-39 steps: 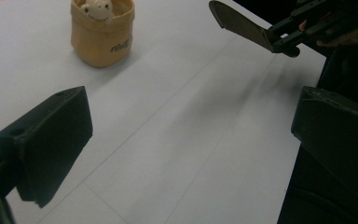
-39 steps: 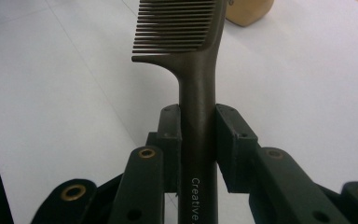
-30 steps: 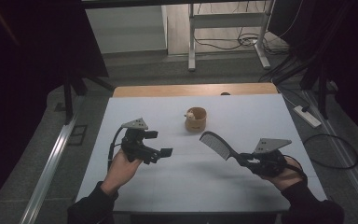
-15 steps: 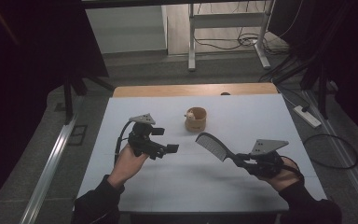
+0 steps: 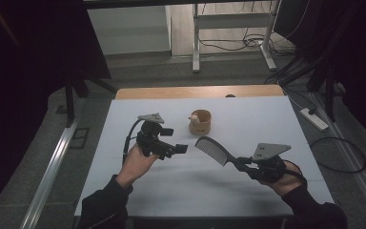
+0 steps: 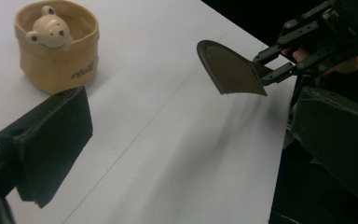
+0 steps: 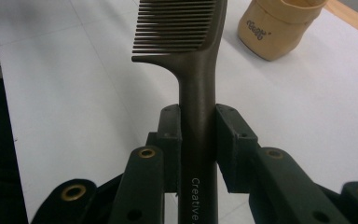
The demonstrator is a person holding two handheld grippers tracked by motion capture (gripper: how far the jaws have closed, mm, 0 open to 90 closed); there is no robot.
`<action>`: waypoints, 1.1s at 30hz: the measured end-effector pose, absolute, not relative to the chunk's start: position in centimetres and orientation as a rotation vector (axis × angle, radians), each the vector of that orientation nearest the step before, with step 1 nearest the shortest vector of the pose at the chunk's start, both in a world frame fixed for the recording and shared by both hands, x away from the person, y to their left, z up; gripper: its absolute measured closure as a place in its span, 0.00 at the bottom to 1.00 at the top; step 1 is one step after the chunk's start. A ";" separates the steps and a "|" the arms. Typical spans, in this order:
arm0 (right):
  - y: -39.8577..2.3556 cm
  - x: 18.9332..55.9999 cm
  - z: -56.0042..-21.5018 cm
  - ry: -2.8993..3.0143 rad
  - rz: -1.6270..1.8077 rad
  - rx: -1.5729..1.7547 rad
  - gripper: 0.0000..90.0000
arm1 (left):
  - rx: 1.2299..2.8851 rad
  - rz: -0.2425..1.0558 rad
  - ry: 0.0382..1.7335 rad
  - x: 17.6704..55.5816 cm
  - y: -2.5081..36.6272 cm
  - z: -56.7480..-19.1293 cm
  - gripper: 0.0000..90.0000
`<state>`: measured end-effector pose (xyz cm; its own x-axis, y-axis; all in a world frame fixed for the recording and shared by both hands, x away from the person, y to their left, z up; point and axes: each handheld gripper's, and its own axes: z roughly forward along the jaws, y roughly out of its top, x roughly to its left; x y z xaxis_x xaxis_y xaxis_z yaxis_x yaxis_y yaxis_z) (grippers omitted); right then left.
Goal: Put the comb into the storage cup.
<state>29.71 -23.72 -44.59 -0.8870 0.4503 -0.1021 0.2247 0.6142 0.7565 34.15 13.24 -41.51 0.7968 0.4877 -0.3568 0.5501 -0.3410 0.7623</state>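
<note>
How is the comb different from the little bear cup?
The comb is dark, long and flat; the bear cup is tan, short and round. The comb is held up off the table by the right tongs; the cup stands on the table, untouched.

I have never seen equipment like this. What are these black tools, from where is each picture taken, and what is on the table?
A person sits at a white table and holds a hand-operated two-jaw gripper in each hand; there is no robot arm. The high view looks down from above the person's side. Each gripper also carries its own camera that looks along its jaws.

The right gripper is shut on the handle of a dark comb, held above the table. The left gripper holds nothing; its jaws stand open, and its view faces the comb. On the table stands a small tan cup with a little bear figure inside.
</note>
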 end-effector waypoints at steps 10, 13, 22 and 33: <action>-22.8 29.4 -44.5 2.558 1.163 0.505 0.81 | 1.999 -0.135 0.754 34.9 12.6 -41.8 0.00; -22.5 29.3 -44.4 2.559 1.166 0.496 0.81 | 1.994 -0.156 0.751 35.1 12.3 -41.9 0.00; -21.8 29.1 -44.4 2.562 1.181 0.466 0.81 | 1.978 -0.214 0.733 35.4 11.6 -42.1 0.00; -21.0 28.7 -44.2 2.552 1.201 0.426 0.81 | 1.967 -0.275 0.725 35.8 10.7 -42.4 0.00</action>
